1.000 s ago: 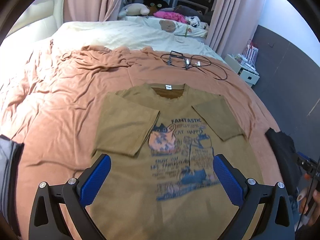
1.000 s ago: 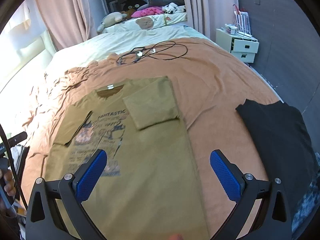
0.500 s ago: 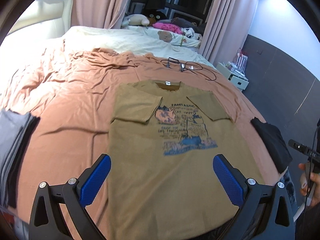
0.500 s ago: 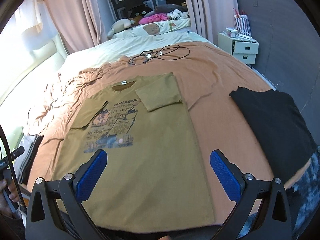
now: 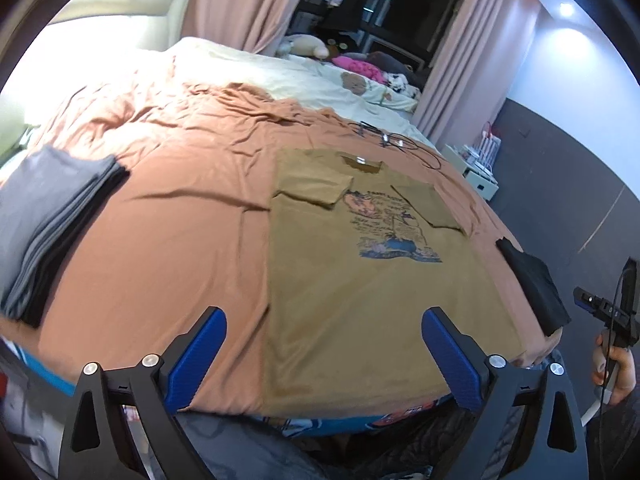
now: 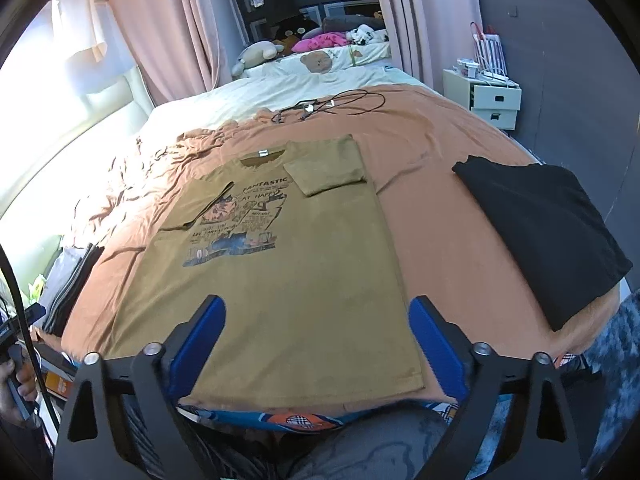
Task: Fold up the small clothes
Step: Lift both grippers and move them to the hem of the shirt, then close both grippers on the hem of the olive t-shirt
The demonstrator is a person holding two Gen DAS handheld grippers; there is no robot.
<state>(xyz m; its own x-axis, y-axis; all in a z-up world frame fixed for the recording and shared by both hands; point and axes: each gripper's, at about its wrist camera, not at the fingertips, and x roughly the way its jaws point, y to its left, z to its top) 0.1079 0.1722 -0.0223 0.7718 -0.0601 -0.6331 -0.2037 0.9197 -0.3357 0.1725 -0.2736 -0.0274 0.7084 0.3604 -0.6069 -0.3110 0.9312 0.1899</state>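
Note:
An olive-brown T-shirt [image 5: 368,280] [image 6: 288,272] with a blue and orange print lies flat on the orange bedsheet [image 5: 172,232] [image 6: 448,240]. Both its sleeves are folded in over the chest. Its hem reaches the bed's near edge. My left gripper [image 5: 324,356] hangs open above the hem's left part, holding nothing. My right gripper [image 6: 316,344] is open too, over the hem's right half, fingers apart and empty. The other handle with a hand shows at the right edge of the left wrist view [image 5: 612,332].
A stack of folded grey clothes [image 5: 48,220] [image 6: 68,280] lies at the bed's left edge. A black garment [image 6: 548,224] [image 5: 532,284] lies at the right. Black cables [image 6: 332,104] sit beyond the collar. A white nightstand [image 6: 488,96] stands by the dark wall.
Both grippers have pulled back and up from over the shirt to the bed's near edge. The whole shirt and the hem now show. Both stay open.

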